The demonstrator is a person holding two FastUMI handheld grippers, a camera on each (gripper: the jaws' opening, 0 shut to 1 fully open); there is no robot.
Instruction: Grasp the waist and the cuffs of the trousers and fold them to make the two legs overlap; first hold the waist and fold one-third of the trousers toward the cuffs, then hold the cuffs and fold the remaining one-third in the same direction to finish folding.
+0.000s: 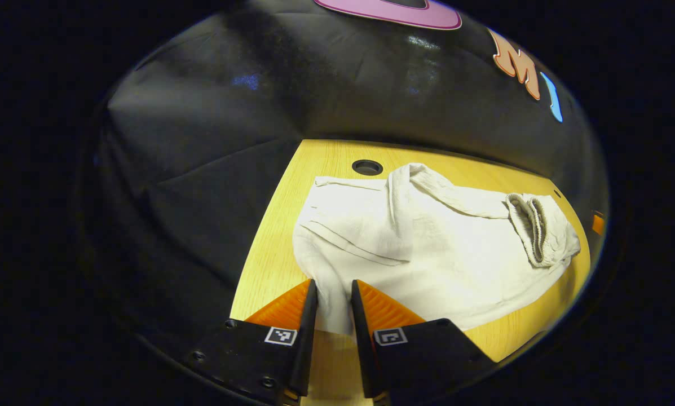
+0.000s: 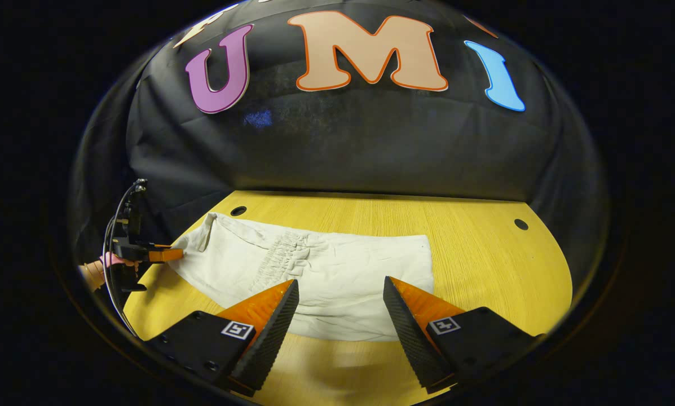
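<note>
**Left jaws pinch a corner of the trousers, right jaws hang apart above them**

In the left gripper view the left gripper sits at the bottom centre of the frame, its two fingers drawn close with a fold of the white trousers caught between them. The cloth runs up out of the narrow gap and spreads across the middle and right of the picture, lying on the yellow wooden table. At the right end the gathered waistband is doubled back on top of the fabric. A round hole in the tabletop shows just above the upper edge of the cloth.

In the right gripper view the right gripper is at the bottom centre, fingers spread wide and gripping nothing. The trousers lie flat on the table in the middle of the frame, their near edge showing in the gap between the two fingers; whether the tips touch the cloth I cannot tell. A band of gathers runs down the fabric left of centre. At the far left of the frame the left gripper meets the left end of the cloth, with a hand behind it
</note>
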